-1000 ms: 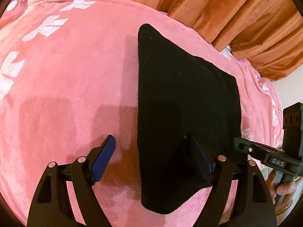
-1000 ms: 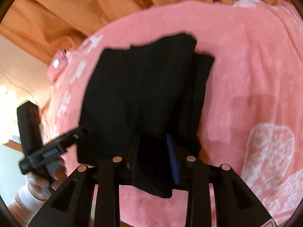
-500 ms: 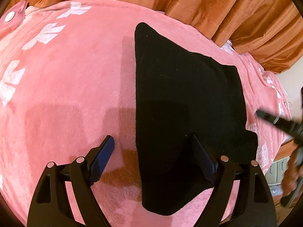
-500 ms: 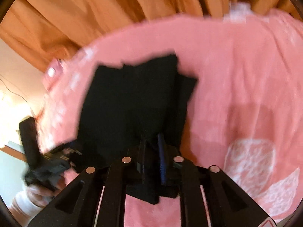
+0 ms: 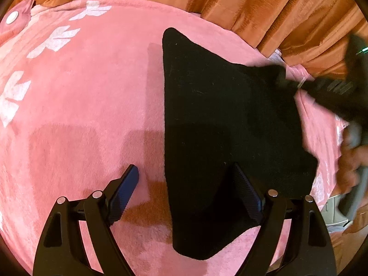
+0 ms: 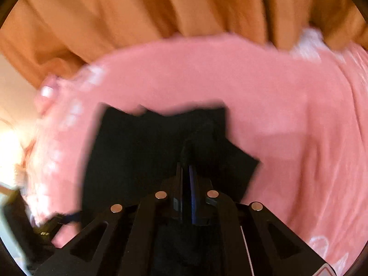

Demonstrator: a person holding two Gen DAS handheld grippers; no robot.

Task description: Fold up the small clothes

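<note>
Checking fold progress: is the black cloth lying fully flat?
No. The right gripper pinches the black cloth, lifting one edge; the rest lies flat.

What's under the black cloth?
The black cloth lies on the fuzzy pink blanket, which shows all around it. The right gripper pinches one edge. Anything beneath the cloth's middle is covered, so I cannot tell.

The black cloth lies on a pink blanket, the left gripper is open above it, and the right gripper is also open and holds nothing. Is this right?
Not quite. In the right wrist view, the right gripper is shut on the black cloth. The rest stands: pink blanket, left gripper open.
</note>
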